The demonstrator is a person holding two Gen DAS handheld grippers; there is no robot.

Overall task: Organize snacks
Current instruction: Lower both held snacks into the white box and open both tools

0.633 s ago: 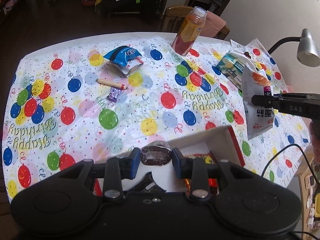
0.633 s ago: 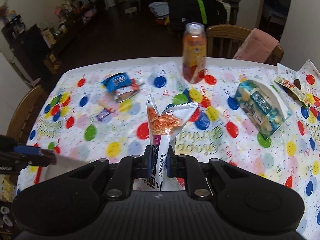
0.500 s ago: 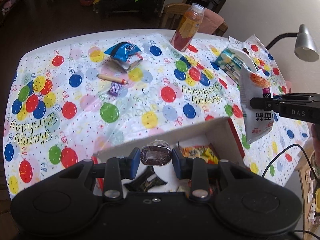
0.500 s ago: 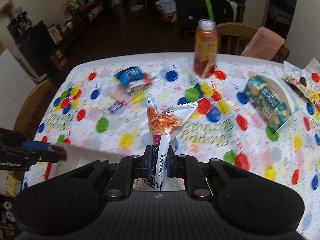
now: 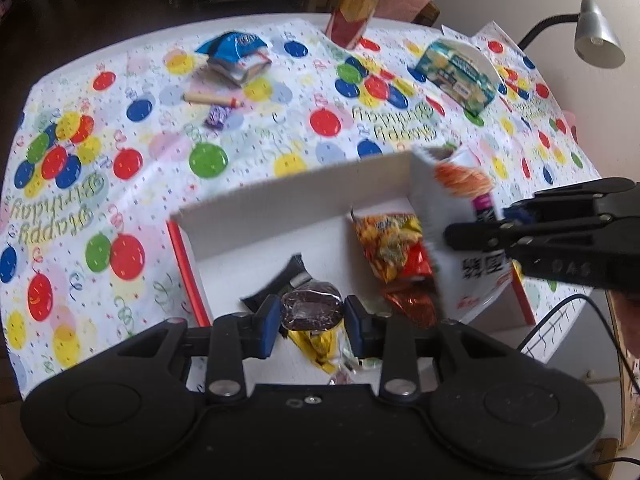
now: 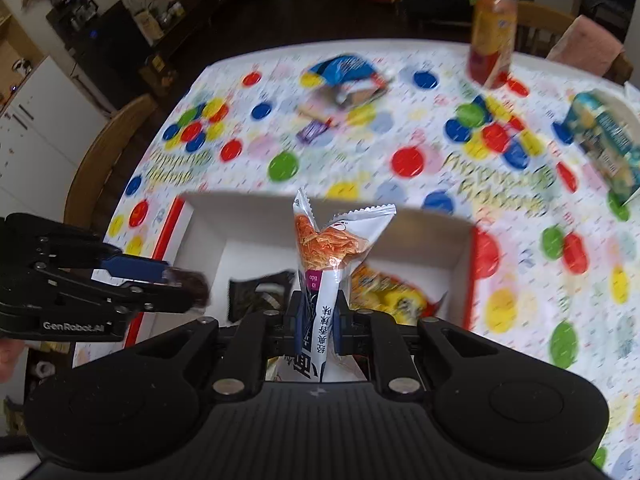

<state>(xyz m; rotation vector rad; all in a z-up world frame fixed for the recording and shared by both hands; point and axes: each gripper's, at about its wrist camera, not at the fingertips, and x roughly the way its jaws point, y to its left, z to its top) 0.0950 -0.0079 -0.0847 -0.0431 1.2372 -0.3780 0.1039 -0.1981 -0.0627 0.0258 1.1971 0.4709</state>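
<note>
A white box with red outer sides (image 5: 304, 196) (image 6: 460, 240) stands at the near table edge, holding a yellow-red snack bag (image 5: 390, 246) (image 6: 392, 294), a black packet (image 5: 286, 280) (image 6: 260, 288) and gold wrappers. My left gripper (image 5: 313, 312) (image 6: 188, 284) is shut on a dark brown wrapped snack (image 5: 312, 310), held above the box's near part. My right gripper (image 6: 318, 322) (image 5: 476, 226) is shut on a white noodle-snack packet (image 6: 324, 264) (image 5: 456, 220), which hangs over the box's right side.
On the balloon tablecloth (image 5: 120, 160) lie a blue snack bag (image 5: 236, 54), a stick snack (image 5: 212, 99), a purple candy (image 5: 218, 116), a teal box (image 5: 456, 74) and an orange drink bottle (image 5: 356, 4). A desk lamp (image 5: 596, 36) stands right; wooden chairs surround the table.
Both grippers have drawn back toward the near table edge and now hang over the box. The white packet has come in from the right over the box's right wall. Both grips are unchanged.
</note>
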